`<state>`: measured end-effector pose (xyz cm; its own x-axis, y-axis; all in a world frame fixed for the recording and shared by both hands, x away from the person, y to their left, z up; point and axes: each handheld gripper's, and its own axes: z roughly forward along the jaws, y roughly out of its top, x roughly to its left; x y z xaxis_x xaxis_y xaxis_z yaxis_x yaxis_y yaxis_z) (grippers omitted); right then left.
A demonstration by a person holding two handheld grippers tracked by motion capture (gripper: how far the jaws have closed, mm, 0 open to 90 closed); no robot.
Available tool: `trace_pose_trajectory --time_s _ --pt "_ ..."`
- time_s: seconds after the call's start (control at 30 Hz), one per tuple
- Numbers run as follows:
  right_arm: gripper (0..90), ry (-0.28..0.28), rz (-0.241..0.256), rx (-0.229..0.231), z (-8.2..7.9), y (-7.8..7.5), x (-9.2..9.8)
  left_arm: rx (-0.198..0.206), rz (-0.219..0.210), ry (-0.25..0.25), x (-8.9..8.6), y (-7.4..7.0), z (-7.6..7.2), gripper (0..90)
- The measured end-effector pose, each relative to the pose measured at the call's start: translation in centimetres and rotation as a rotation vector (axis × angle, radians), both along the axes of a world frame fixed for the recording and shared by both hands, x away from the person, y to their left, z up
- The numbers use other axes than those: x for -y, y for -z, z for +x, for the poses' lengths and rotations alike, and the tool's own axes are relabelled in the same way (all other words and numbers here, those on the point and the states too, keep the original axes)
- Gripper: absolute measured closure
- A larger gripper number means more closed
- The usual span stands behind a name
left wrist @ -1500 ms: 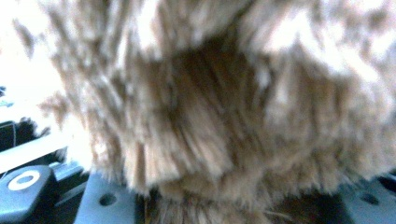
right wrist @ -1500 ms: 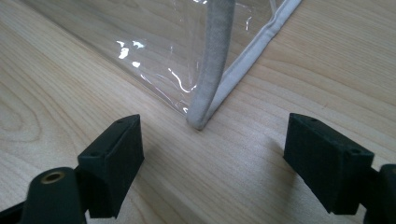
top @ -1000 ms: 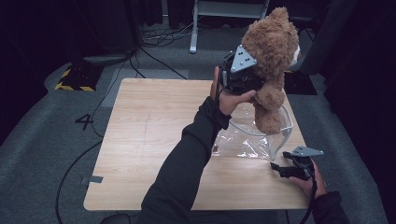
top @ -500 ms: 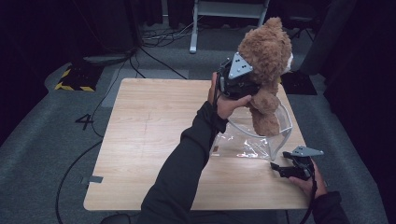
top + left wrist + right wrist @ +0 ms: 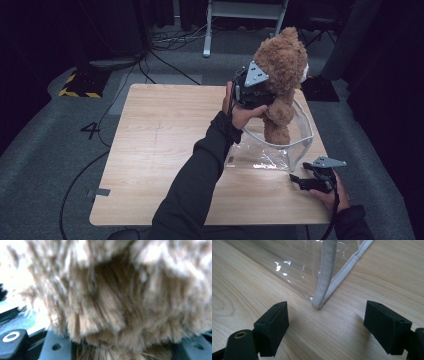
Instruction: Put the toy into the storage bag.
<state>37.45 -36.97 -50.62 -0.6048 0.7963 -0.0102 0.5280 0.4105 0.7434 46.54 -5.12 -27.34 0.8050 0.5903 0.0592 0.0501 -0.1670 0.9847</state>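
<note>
The teddy bear [image 5: 281,80] has come down a good way since a second ago: it hung high over the clear bag [image 5: 272,147], and now its legs are dipping into the white-rimmed mouth, while the right gripper [image 5: 306,181] has stayed where it was.

From the high view, the left gripper [image 5: 252,92] clamps the bear around its middle and holds it upright over the far right part of the table [image 5: 160,145]. The bag lies under it with its opening propped up. The right gripper rests near the bag's near corner, just beside it and not touching.

The left gripper view is all brown fur [image 5: 112,295] pressed close between the jaws, so that claw is pinching the bear.

In the right gripper view the two black jaws stand spread wide on the wood, with the bag's padded white rim [image 5: 325,275] and seamed corner just ahead, between them but apart.

I'd say the step in hand is lowering the bear into the bag. Next, the right claw probably needs to close on that rim to steady the opening while the left pushes the bear further in.
</note>
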Motion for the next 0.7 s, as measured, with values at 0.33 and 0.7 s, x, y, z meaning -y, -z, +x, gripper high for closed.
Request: trace_pose_trajectory --time_s 0.33,0.7 --pt "19.8 0.000 0.000 0.000 0.0 0.0 0.0 0.005 0.068 0.044 0.8 0.5 -0.7 49.5" --pt "19.8 0.000 0.000 0.000 0.0 0.0 0.0 -0.006 0.118 0.061 1.2 1.0 -1.2 49.0"
